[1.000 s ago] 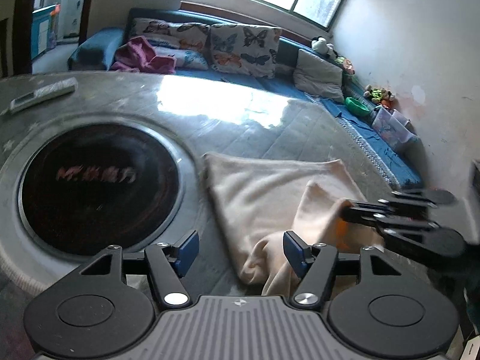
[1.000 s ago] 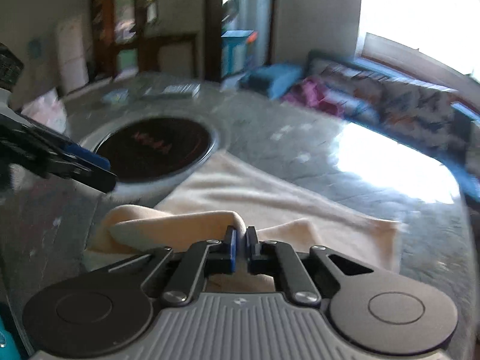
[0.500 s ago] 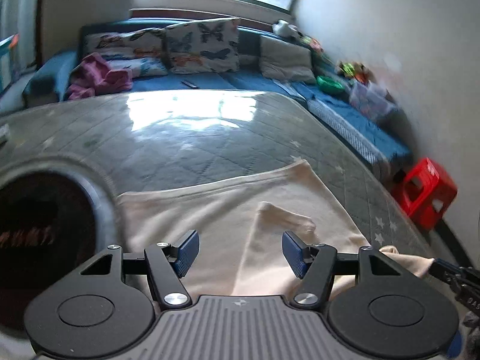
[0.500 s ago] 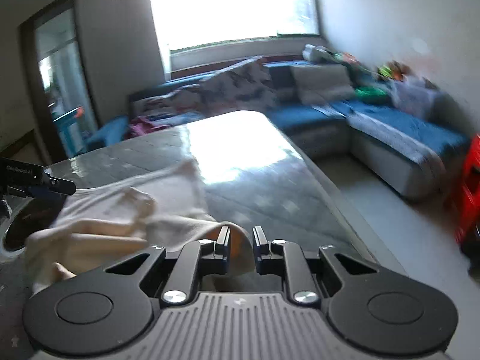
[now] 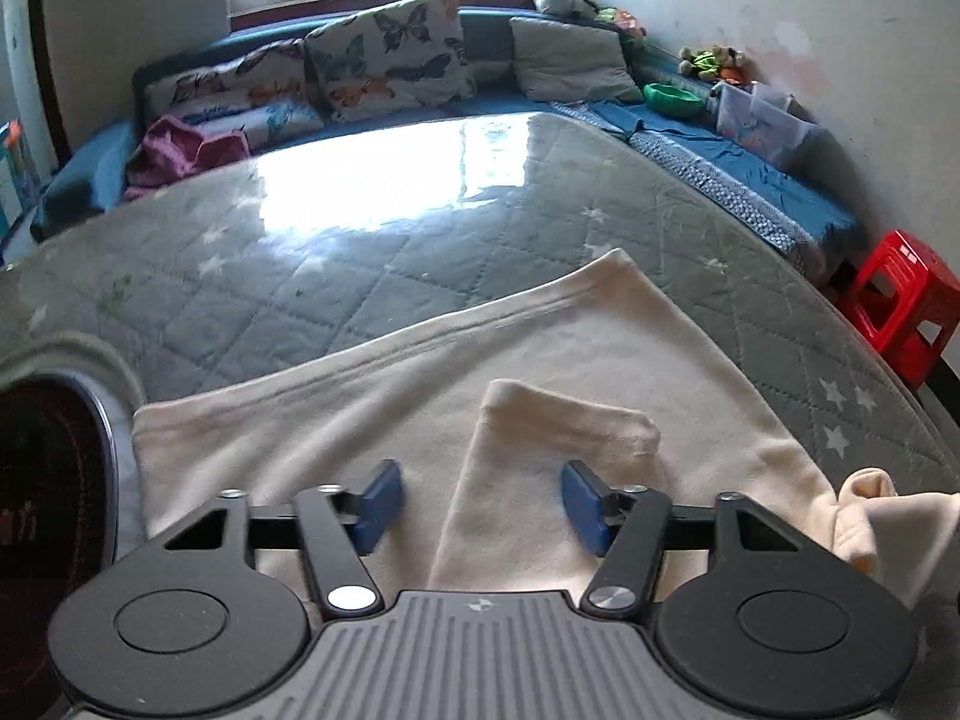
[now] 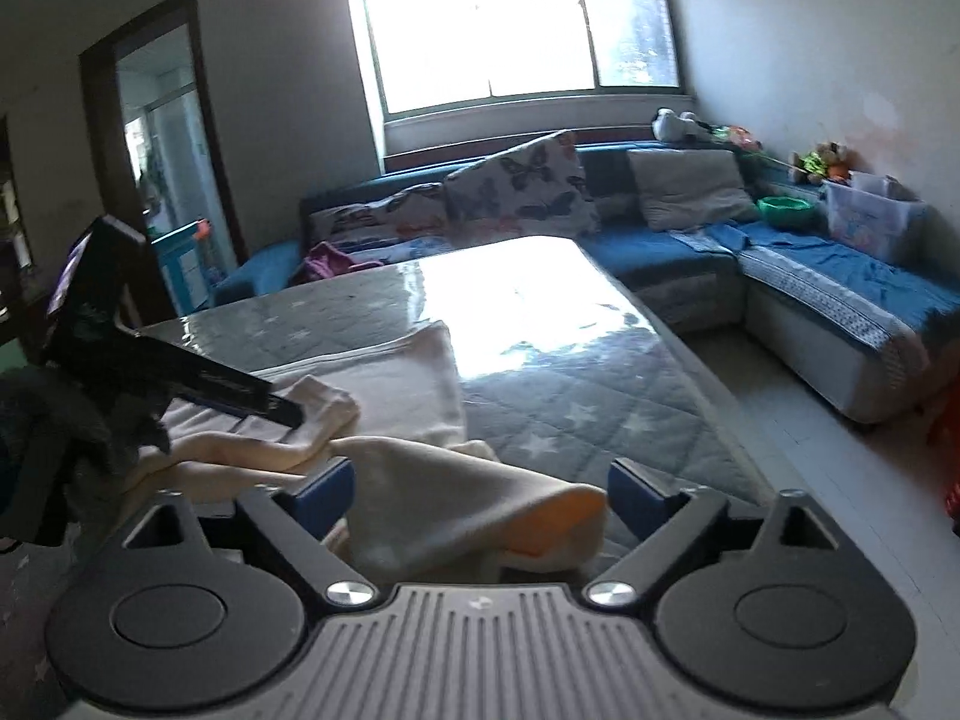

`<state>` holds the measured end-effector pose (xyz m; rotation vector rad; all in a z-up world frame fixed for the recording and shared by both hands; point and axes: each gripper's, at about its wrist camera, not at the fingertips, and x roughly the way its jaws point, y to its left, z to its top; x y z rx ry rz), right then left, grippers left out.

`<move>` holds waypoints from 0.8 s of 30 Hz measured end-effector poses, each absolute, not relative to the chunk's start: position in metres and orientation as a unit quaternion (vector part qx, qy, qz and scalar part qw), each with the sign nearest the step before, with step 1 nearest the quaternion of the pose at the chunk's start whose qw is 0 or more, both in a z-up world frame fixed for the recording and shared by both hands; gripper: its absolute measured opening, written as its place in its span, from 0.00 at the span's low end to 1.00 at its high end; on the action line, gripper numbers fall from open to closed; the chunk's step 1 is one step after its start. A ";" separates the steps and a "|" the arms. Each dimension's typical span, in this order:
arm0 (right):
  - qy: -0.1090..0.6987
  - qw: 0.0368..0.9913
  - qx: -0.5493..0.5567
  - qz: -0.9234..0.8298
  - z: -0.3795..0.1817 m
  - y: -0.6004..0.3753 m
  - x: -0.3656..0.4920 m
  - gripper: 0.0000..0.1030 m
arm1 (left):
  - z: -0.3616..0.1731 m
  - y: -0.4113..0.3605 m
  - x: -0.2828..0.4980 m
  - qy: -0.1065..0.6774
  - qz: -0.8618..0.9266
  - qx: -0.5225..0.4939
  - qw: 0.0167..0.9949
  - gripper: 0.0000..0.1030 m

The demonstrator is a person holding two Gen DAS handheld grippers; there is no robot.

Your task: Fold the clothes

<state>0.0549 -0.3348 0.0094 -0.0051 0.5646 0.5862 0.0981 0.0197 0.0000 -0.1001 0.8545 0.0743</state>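
Observation:
A cream garment (image 5: 540,360) lies spread on the grey quilted table (image 5: 360,252), with one sleeve (image 5: 540,438) folded inward over its body. My left gripper (image 5: 480,507) hovers open above that sleeve, its blue pads wide apart. In the right wrist view the same garment (image 6: 384,372) lies to the left, and a loose fold of it (image 6: 480,504) rests between the spread fingers of my open right gripper (image 6: 480,495). The left gripper (image 6: 180,384) shows there as a dark shape over the cloth.
A round dark cooktop inset (image 5: 48,468) sits in the table at the left. A blue corner sofa (image 6: 780,252) with butterfly cushions (image 5: 384,66) runs behind and to the right. A red stool (image 5: 900,306) stands off the table's right edge (image 5: 888,360).
My right gripper has opened and let go of the cloth it held pinched. Both views have swung round toward the sofa and window; the left gripper now sits over the folded sleeve.

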 end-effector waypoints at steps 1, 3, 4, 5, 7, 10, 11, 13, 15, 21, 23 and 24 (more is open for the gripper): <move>0.273 0.917 -0.007 0.290 0.009 -0.331 0.055 0.96 | 0.000 0.018 0.099 0.410 0.031 -0.046 0.910 0.38; 0.272 0.914 -0.022 0.302 0.009 -0.320 0.053 0.96 | 0.000 0.015 0.099 0.404 0.029 -0.039 0.913 0.26; 0.271 0.911 -0.030 0.308 0.008 -0.315 0.052 0.97 | -0.001 0.016 0.098 0.400 0.029 -0.040 0.915 0.15; 0.271 0.909 -0.041 0.313 0.007 -0.308 0.051 1.00 | 0.000 0.019 0.097 0.398 0.028 -0.046 0.916 0.12; 0.270 0.905 -0.069 0.321 0.004 -0.297 0.050 1.00 | 0.003 0.027 0.093 0.391 0.027 -0.067 0.917 0.03; 0.264 0.905 -0.111 0.315 -0.001 -0.286 0.049 1.00 | 0.017 0.043 0.078 0.369 0.036 -0.093 0.924 0.03; 0.261 0.905 -0.125 0.311 -0.002 -0.283 0.049 1.00 | 0.022 0.049 0.072 0.361 0.040 -0.100 0.926 0.03; 0.256 0.905 -0.152 0.303 -0.005 -0.277 0.050 1.00 | 0.034 0.065 0.055 0.340 0.052 -0.115 0.932 0.03; 0.250 0.905 -0.178 0.293 -0.008 -0.272 0.051 1.00 | 0.046 0.082 0.039 0.321 0.070 -0.129 0.936 0.03; 0.231 0.932 -0.190 0.203 0.000 -0.297 0.074 1.00 | 0.075 0.135 -0.017 0.268 0.143 -0.164 0.938 0.03; 0.221 0.943 -0.191 0.161 0.005 -0.308 0.083 1.00 | 0.081 0.153 -0.039 0.259 0.178 -0.171 0.934 0.03; 0.216 0.947 -0.191 0.140 0.007 -0.313 0.088 1.00 | 0.083 0.162 -0.049 0.256 0.196 -0.175 0.930 0.03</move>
